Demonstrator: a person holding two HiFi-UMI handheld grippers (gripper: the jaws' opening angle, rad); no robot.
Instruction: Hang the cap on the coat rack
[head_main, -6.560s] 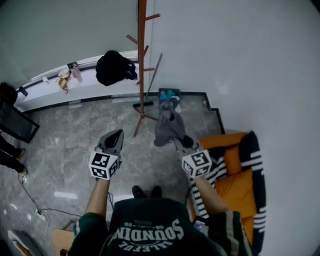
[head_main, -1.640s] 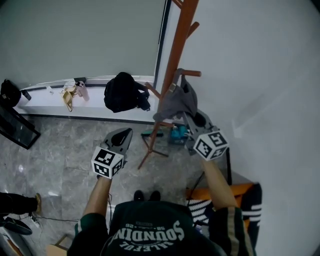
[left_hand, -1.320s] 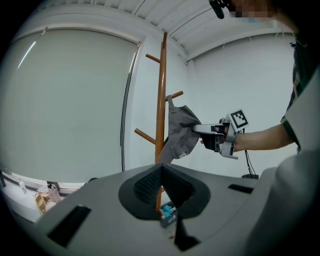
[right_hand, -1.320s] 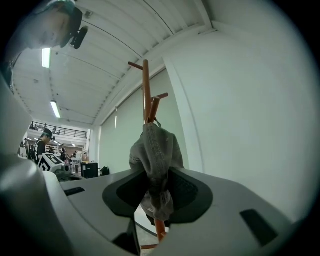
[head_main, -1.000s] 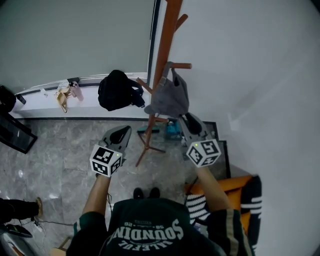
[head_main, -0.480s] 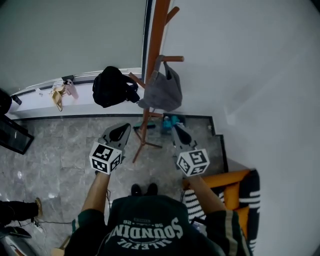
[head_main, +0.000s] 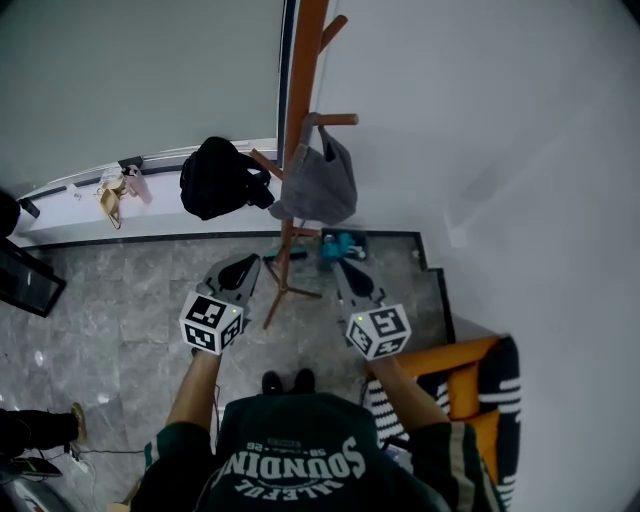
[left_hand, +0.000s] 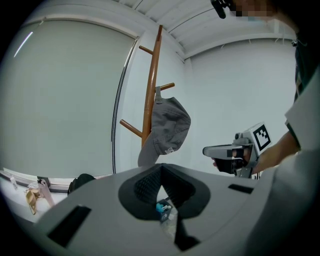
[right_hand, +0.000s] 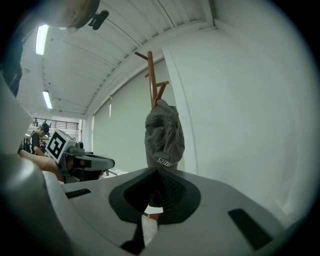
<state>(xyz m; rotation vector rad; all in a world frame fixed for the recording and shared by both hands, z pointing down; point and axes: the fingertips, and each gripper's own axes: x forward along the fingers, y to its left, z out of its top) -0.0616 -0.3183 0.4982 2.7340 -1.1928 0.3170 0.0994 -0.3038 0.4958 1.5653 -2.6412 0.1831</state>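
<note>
The grey cap (head_main: 316, 186) hangs by its back strap from a side peg (head_main: 337, 119) of the brown wooden coat rack (head_main: 303, 60), with nothing gripping it. My right gripper (head_main: 346, 269) is below the cap and well apart from it, jaws shut and empty. My left gripper (head_main: 242, 263) hovers to the left of the rack's pole, also shut on nothing. In the left gripper view the cap (left_hand: 166, 128) dangles from the rack (left_hand: 151, 80) with the right gripper (left_hand: 219, 150) beside it. The right gripper view shows the cap (right_hand: 164, 134) straight ahead.
A black backpack (head_main: 216, 176) lies on the white ledge behind the rack, with small items (head_main: 115, 188) further left. A blue object (head_main: 340, 245) sits by the rack's feet (head_main: 285, 292). An orange chair with a striped cushion (head_main: 470, 365) stands at my right. The white wall is close on the right.
My right gripper has let go of the cap, drawn back down toward me and closed its jaws. The cap stays on the peg. The left gripper has hardly moved.
</note>
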